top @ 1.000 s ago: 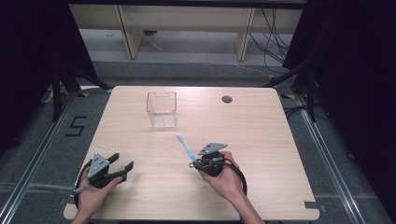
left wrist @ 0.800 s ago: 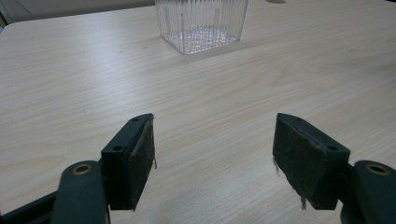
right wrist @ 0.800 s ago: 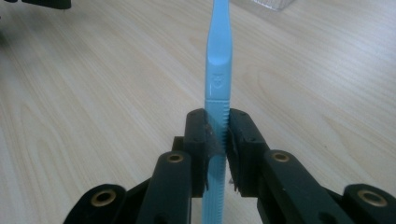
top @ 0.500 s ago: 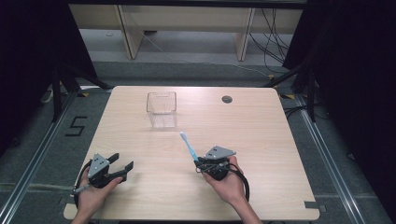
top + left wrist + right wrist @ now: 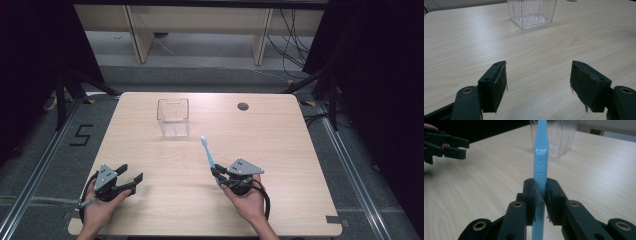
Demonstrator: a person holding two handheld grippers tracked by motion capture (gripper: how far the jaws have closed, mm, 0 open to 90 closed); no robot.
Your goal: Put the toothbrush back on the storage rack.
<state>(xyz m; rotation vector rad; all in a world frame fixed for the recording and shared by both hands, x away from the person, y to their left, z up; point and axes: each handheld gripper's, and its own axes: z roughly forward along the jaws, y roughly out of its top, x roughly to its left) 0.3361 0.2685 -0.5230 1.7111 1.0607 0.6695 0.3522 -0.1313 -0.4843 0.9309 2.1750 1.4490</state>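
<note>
A clear ribbed container [image 5: 173,116] stands empty on the pale wooden desk [image 5: 280,150]; right gripper [image 5: 218,176] fingers pinch a blue toothbrush [image 5: 208,152], left gripper [image 5: 131,179] fingers spread.

Both grippers black, brass-ringed pivot holes; right gripper [image 5: 218,176] grey three-cornered top plate, screws, looped black cable; pads [image 5: 499,85] frayed.

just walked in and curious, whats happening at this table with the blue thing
A person sits at a wooden table with a gripper in each hand. The right gripper has its jaws shut on the handle of a blue toothbrush, whose brush end points toward a clear plastic container at the far side of the table. The left gripper rests near the table's front left with its jaws open and nothing between them.
</note>
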